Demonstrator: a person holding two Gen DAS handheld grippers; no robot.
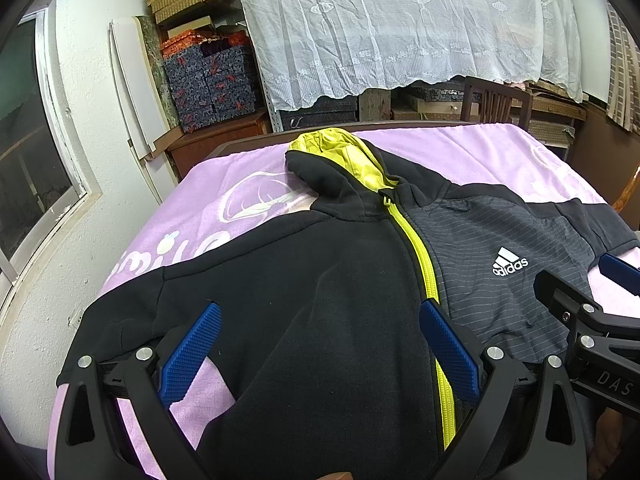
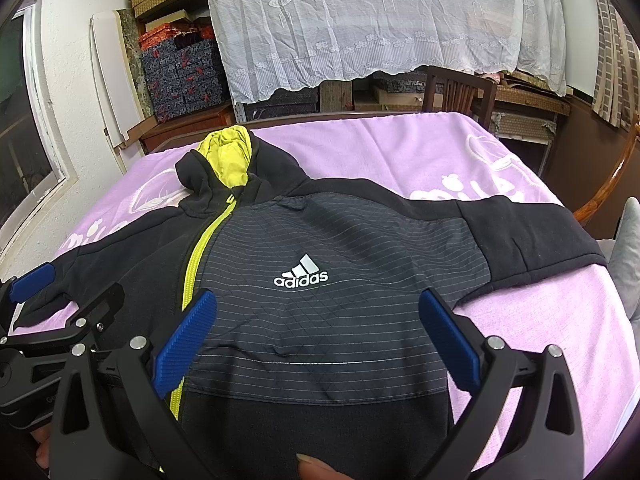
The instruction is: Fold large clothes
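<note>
left wrist: we look close over the hoodie (image 1: 320,280)'s plain black half toward its hood | right wrist: close over its logo half | shared: zipper, hood

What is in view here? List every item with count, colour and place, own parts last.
hooded jacket: one, black and grey with yellow zip, spread flat, front up, on the blanket.
blanket: one, lilac with white print, covering the table.
lace curtain: one, white, hanging behind the table.
patterned boxes: several, dark blue and red, stacked at back left.
chair: one, dark wood, beyond the table.
window: one, white frame, left wall.
left gripper: one, black with blue pads, open above the jacket's black half.
right gripper: one, same colours, open above the grey half.
</note>
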